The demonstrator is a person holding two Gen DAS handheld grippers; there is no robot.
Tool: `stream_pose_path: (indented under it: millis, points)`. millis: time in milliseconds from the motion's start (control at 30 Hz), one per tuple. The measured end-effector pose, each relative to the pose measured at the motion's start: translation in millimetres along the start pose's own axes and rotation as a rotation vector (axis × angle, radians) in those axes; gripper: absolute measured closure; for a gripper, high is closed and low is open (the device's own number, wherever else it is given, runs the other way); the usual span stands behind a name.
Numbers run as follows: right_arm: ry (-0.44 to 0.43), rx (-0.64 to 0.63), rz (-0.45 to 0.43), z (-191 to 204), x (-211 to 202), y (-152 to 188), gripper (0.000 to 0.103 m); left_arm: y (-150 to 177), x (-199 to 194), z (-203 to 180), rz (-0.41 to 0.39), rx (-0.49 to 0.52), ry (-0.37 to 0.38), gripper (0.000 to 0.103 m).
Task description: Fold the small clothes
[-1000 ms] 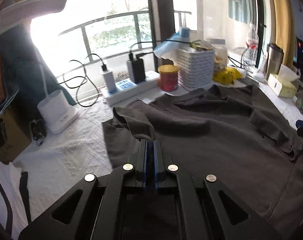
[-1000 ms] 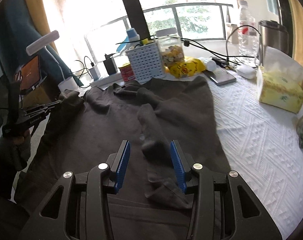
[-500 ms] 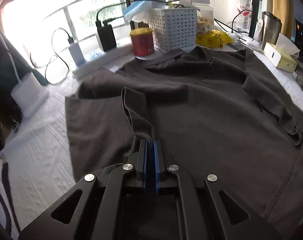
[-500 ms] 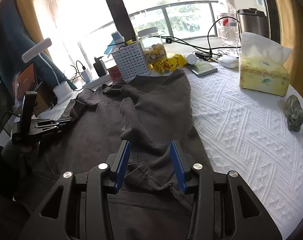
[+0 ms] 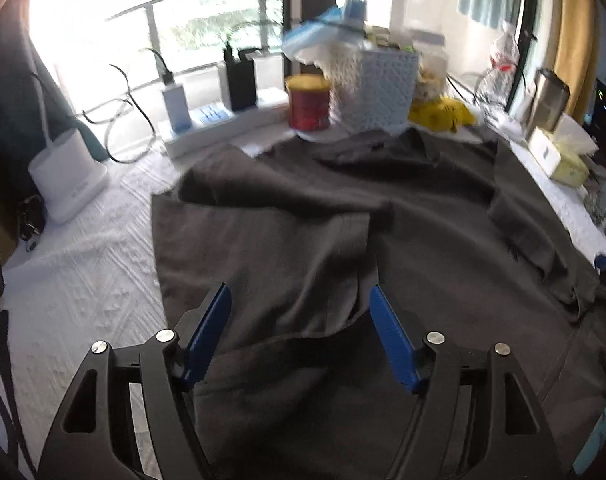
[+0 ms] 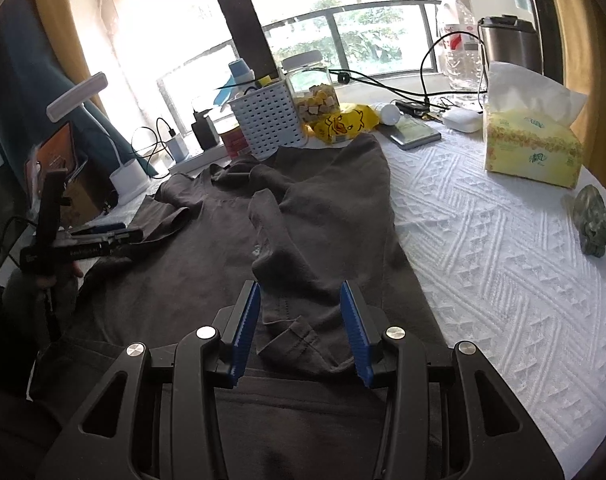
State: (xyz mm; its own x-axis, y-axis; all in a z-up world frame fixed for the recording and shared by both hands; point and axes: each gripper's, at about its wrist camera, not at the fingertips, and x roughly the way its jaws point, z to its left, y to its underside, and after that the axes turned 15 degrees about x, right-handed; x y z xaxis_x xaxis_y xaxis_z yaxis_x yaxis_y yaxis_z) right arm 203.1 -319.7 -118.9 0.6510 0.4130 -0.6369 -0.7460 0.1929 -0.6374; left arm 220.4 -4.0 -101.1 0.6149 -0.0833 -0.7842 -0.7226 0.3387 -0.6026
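Observation:
A dark grey T-shirt [image 5: 423, 208] lies spread over the white tablecloth [image 6: 503, 260]. Its left sleeve [image 5: 303, 264] is folded in over the body and lies flat between the blue pads of my left gripper [image 5: 298, 292]. Those jaws are opening and press on nothing. In the right wrist view the same left gripper [image 6: 119, 234] hovers at the shirt's left edge, held by a hand. My right gripper [image 6: 299, 288] stands open just above the folded right sleeve [image 6: 299, 272]; the cloth lies loose between its jaws.
A white perforated basket [image 5: 383, 88], a red can [image 5: 309, 102], a power strip with chargers [image 5: 223, 128] and a white lamp base [image 5: 67, 176] line the far edge. A yellow tissue box [image 6: 531, 148] and a green stone figure [image 6: 595, 222] sit at the right.
The left gripper, shut on the sleeve, carried it inward and down over the shirt, then opened and let it go. The right gripper kept its opening and shifted slightly.

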Motion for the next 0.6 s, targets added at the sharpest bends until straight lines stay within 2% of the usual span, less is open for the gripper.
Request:
stream_pose_path:
  millis: [100, 167, 300, 467, 533, 600]
  points:
    - [0.009, 0.004, -0.001, -1, 0, -1, 0.059, 7, 4, -9, 0.038, 0.034, 0.035, 0.031]
    - [0.012, 0.005, -0.002, 0, 0, 0, 0.059, 13, 1, -15, 0.041, 0.032, 0.084, 0.031]
    - [0.011, -0.003, 0.003, 3, 0, 2, 0.059, 23, -22, -25, -0.003, -0.004, 0.174, 0.031]
    - [0.007, -0.016, 0.007, 8, 0, 4, 0.059, 31, -59, -11, -0.069, -0.003, 0.105, 0.031]
    - [0.004, -0.021, 0.010, 11, 1, 5, 0.059, 38, -63, 0, -0.069, -0.010, 0.063, 0.031]
    - [-0.001, -0.027, 0.011, 14, 1, 5, 0.059, 43, -56, 9, -0.049, -0.024, 0.053, 0.031]
